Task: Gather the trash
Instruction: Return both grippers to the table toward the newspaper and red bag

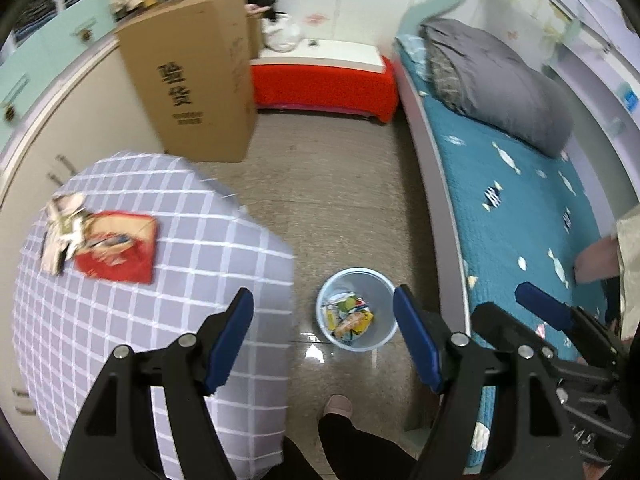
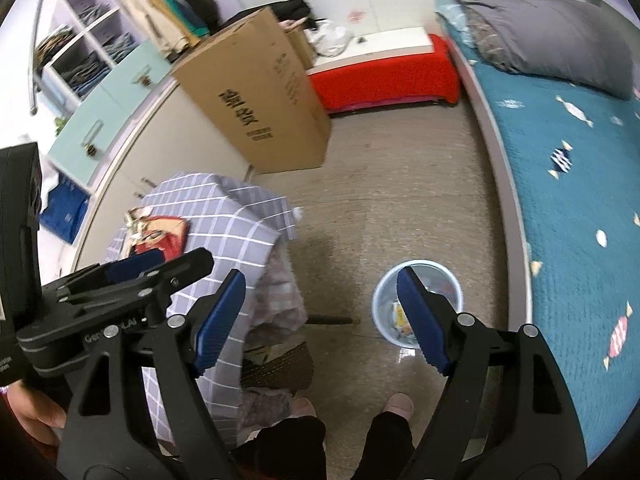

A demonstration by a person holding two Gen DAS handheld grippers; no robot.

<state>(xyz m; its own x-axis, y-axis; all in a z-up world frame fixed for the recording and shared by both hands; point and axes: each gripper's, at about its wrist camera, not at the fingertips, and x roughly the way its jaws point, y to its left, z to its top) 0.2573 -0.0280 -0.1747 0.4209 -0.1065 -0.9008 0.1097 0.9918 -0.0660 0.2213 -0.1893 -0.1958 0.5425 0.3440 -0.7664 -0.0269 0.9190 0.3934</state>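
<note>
A light blue bin (image 1: 356, 308) stands on the floor between the table and the bed, with several wrappers (image 1: 348, 318) inside; it also shows in the right wrist view (image 2: 416, 304). On the checked table (image 1: 160, 320) lie a red packet (image 1: 118, 246) and a crumpled wrapper (image 1: 62, 222); both show in the right wrist view, the red packet (image 2: 164, 236) beside the crumpled wrapper (image 2: 136, 218). My left gripper (image 1: 324, 336) is open and empty, high above the table edge and bin. My right gripper (image 2: 320, 320) is open and empty, above the floor beside the bin.
A tall cardboard box (image 1: 196, 76) stands on the floor by the cupboards (image 1: 52, 128). A bed with a teal cover (image 1: 520, 216) and grey duvet (image 1: 492, 80) runs along the right. A red bench (image 1: 324, 84) is at the back. My feet (image 2: 396, 406) are below.
</note>
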